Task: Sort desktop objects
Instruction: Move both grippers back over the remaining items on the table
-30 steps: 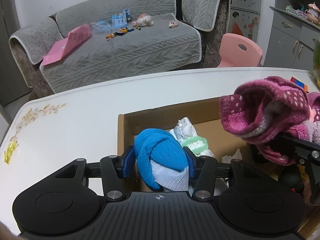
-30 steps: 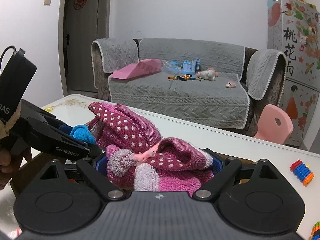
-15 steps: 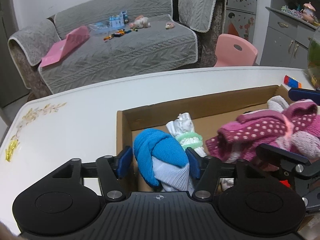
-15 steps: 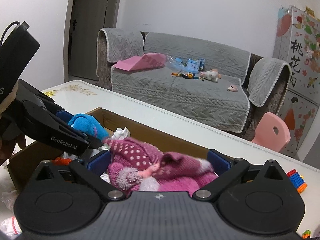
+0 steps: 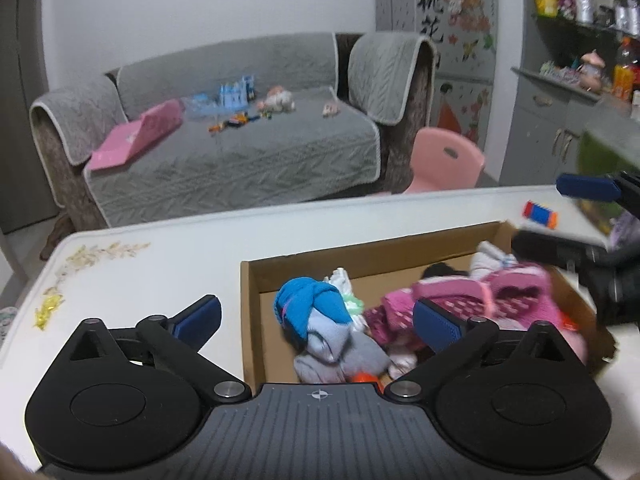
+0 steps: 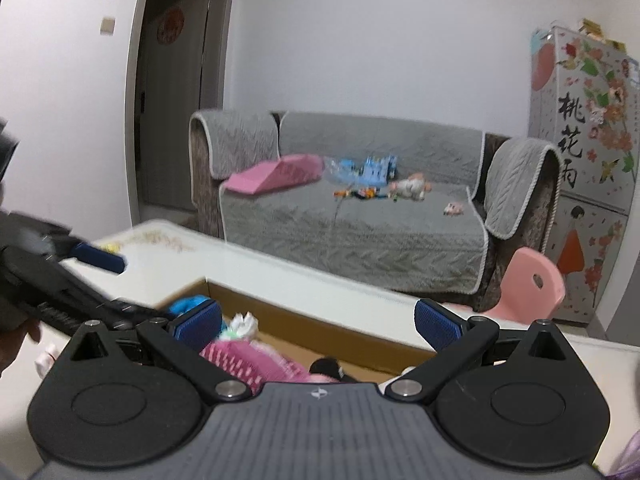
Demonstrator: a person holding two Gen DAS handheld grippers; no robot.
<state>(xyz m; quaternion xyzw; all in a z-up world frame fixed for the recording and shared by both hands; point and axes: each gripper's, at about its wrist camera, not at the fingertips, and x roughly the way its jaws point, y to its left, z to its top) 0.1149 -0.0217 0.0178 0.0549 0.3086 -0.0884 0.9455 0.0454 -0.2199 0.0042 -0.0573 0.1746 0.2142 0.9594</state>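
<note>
Gaping wide at the left gripper (image 5: 318, 320), jaws just swung apart, blue pads clear of everything, gripped nothing. Looked down on the blue sock bundle (image 5: 310, 304), rolled and soft, lying loose in the cardboard box (image 5: 360, 252) by its left wall. Same story at the right gripper (image 6: 317, 320): just opened, spread to the limit, held nothing, with the pink dotted knit (image 5: 516, 292) slumped below in the box's right half. Judged both light, floppy, squashy; no breakage risk, little slip on that nubby wool. Best pinched across the fattest fold, never a trailing cuff. Saw stiff brown walls on a smooth glossy white desk (image 5: 160, 264), box toward its near edge; spotted a ribbed orange-and-blue block toy (image 5: 541, 214) near the far right corner.
</note>
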